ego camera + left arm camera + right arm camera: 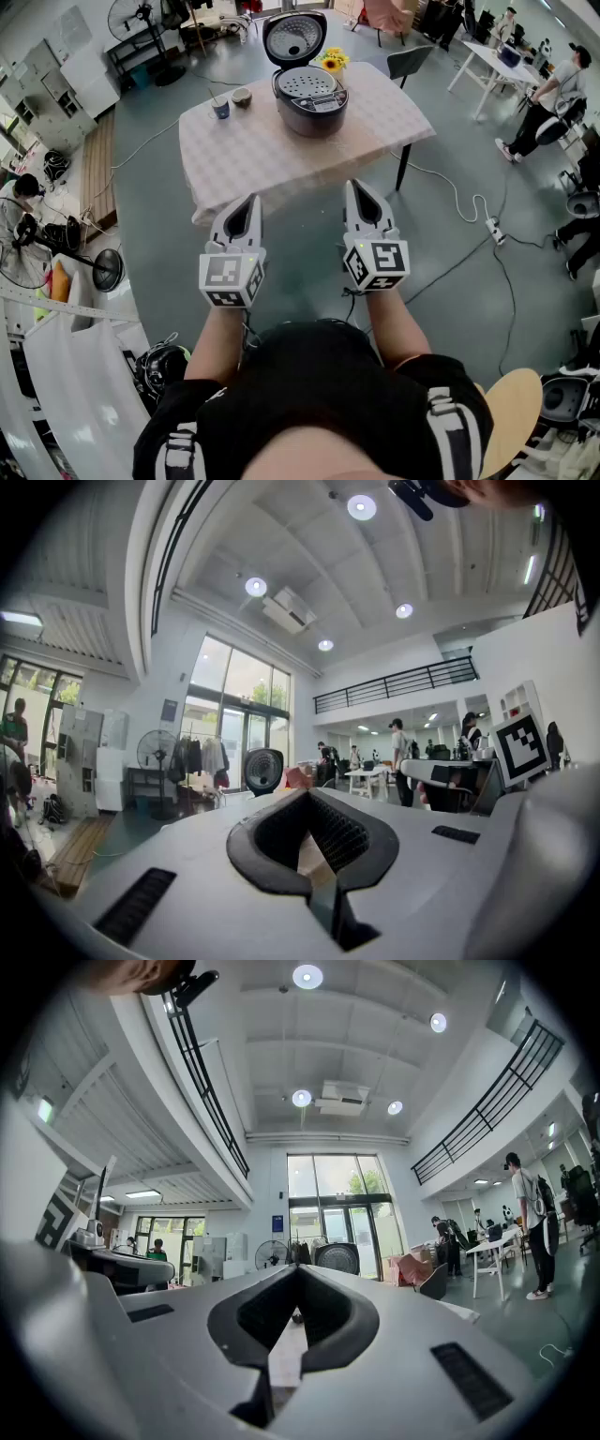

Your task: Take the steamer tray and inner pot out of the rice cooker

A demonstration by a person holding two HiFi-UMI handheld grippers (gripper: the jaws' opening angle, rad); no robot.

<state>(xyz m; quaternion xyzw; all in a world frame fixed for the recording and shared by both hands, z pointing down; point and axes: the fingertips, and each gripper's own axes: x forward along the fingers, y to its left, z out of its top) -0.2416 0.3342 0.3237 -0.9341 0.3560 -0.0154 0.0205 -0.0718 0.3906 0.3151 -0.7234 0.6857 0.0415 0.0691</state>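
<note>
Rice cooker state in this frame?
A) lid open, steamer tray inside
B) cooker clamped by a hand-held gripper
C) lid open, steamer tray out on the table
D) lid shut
A: the lid stands raised and the perforated steamer tray sits in the top of the rice cooker. The left hand-held gripper and right hand-held gripper are shut, empty and short of the table.

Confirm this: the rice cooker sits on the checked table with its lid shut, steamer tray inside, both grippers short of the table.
Not shut: the head view shows the lid open, raised behind the rice cooker. The rest holds: it sits on the checked table, steamer tray inside, left gripper and right gripper short of the table.
</note>
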